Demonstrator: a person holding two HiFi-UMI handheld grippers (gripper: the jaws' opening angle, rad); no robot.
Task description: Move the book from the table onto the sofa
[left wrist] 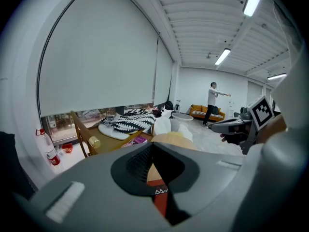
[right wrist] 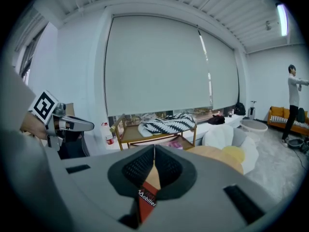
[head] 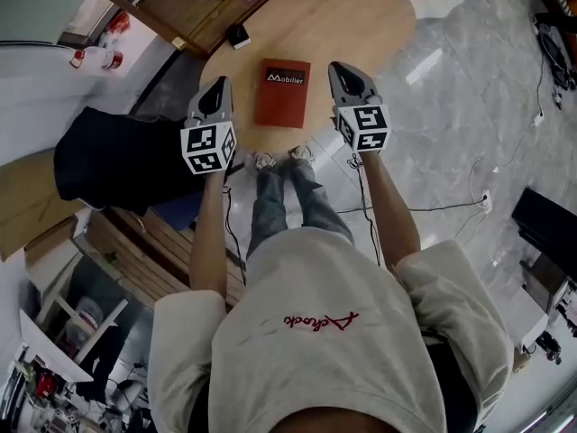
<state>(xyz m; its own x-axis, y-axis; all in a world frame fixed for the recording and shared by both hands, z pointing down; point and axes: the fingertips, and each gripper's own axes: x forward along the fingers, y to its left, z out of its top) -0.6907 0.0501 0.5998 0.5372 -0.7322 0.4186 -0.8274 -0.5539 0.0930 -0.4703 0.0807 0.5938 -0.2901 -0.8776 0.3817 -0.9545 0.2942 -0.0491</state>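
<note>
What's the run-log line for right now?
book: flat on table, not held | left gripper: shut, empty, left of book | right gripper: shut, empty, right of book

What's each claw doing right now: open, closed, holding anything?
Left claw: closed, holding nothing.
Right claw: closed, holding nothing.
The red book lies on the table, ungripped.

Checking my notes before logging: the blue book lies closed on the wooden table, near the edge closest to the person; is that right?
Not quite: the book is red, not blue, as the head view shows. It does lie closed on the wooden table, near the edge closest to the person.
</note>
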